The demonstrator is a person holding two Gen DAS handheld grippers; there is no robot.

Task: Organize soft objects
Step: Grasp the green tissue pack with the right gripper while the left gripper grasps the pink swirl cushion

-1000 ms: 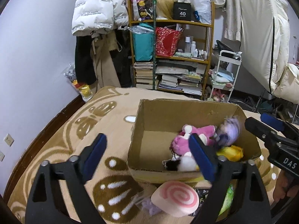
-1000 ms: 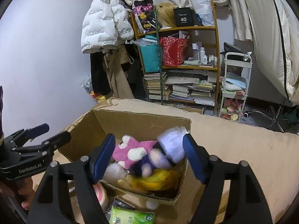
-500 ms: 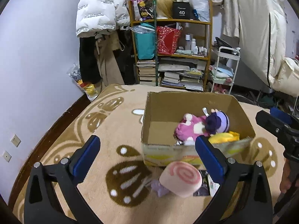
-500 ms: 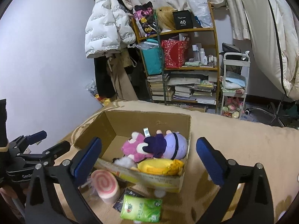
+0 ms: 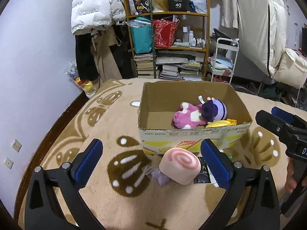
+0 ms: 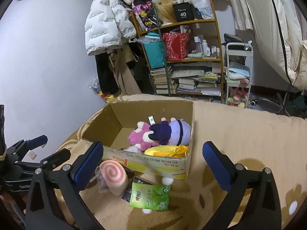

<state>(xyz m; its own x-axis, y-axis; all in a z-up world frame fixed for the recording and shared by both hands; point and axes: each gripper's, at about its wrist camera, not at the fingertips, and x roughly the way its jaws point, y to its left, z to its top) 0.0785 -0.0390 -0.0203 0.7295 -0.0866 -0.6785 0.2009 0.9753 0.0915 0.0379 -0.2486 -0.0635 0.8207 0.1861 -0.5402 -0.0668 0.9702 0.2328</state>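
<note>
An open cardboard box [image 5: 191,136] stands on the beige patterned rug. Inside lie a pink plush [image 5: 184,117], a purple doll [image 5: 216,111] on top of it, and a yellow plush [image 5: 220,123]. A pink swirl roll cushion [image 5: 180,165] lies on the rug before the box, with a green tissue pack [image 6: 149,195] and a black packet [image 5: 203,174] beside it. My left gripper [image 5: 151,163] is open and empty, with the roll cushion showing between its fingers further off. My right gripper [image 6: 152,164] is open and empty, short of the box [image 6: 153,164].
A cluttered shelf [image 5: 168,44] of books and bags stands behind the rug, with hanging coats [image 5: 92,7] to its left and a white cart [image 5: 224,61] to its right. The wall and dark floor border [image 5: 63,113] run along the left. A small white pompom [image 6: 167,181] lies by the box.
The right gripper opened and let the purple doll fall into the box onto the pink plush. Both grippers drew back from the box and now stand wider.
</note>
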